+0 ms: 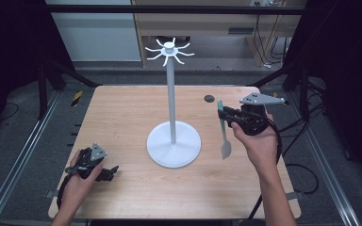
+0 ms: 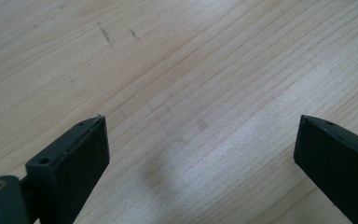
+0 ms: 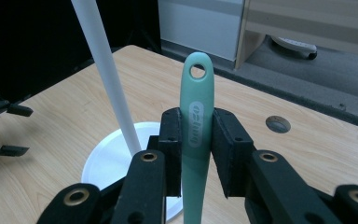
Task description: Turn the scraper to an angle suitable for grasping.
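My right gripper (image 1: pixel 227 114) is shut on the teal handle of a spatula (image 1: pixel 224 134) and holds it off the table at the right, with the grey blade hanging low and the handle end up. In the right gripper view the spatula handle (image 3: pixel 196 116), with a hole at its tip, stands upright between the pads of the right gripper (image 3: pixel 196 144). A white stand (image 1: pixel 172 108) with a round base, a tall pole and hooks at its top stands mid-table, left of the spatula. My left gripper (image 1: pixel 114 171) rests on the table at the front left, open (image 2: pixel 200 144) over bare wood.
The wooden table (image 1: pixel 122 122) has a small dark round insert (image 1: pixel 209 98) near its back edge. Black frame legs and rails stand around it, and cables lie on the floor at the right. The left gripper (image 3: pixel 0 130) is seen at the far left in the right gripper view.
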